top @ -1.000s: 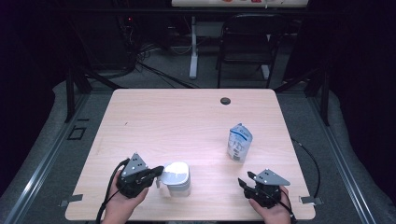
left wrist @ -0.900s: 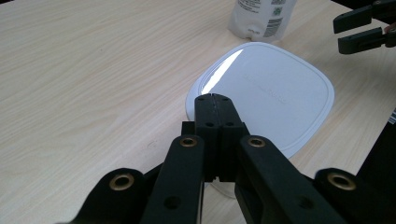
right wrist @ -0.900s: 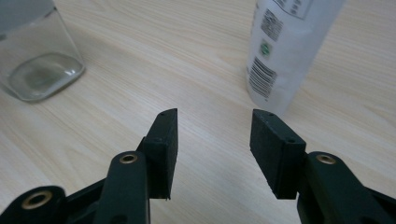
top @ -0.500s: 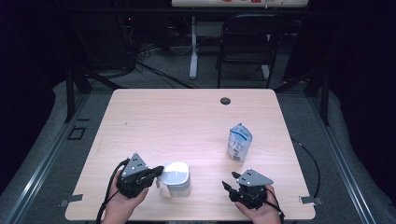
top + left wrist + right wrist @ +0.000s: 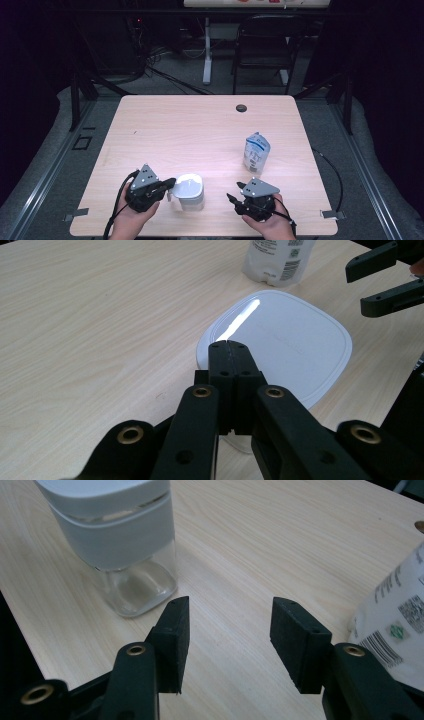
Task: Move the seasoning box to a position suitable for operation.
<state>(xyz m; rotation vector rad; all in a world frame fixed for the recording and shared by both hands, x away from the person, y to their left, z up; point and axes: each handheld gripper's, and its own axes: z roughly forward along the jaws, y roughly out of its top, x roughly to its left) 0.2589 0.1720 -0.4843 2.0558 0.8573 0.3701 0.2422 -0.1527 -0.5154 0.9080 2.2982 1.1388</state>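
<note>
A clear square container (image 5: 190,199) with a white lid (image 5: 285,340) stands near the table's front edge. My left gripper (image 5: 171,183) is shut, its tips (image 5: 230,345) lying together over the lid's near edge; nothing shows between them. My right gripper (image 5: 234,191) is to the right of the container and points at it, open, with bare table between its jaws (image 5: 230,615). In the right gripper view the container (image 5: 112,535) stands a short way ahead to the left. A white printed pouch (image 5: 256,152) stands upright behind the right gripper.
The pouch (image 5: 395,615) is close beside the right jaw in the right gripper view. A dark round grommet (image 5: 241,107) sits near the wooden table's far edge (image 5: 205,97). A chair (image 5: 262,47) and cables lie beyond the table.
My right gripper has moved left along the front edge, from the table's right corner toward the container. The left gripper, the container and the pouch have not moved.
</note>
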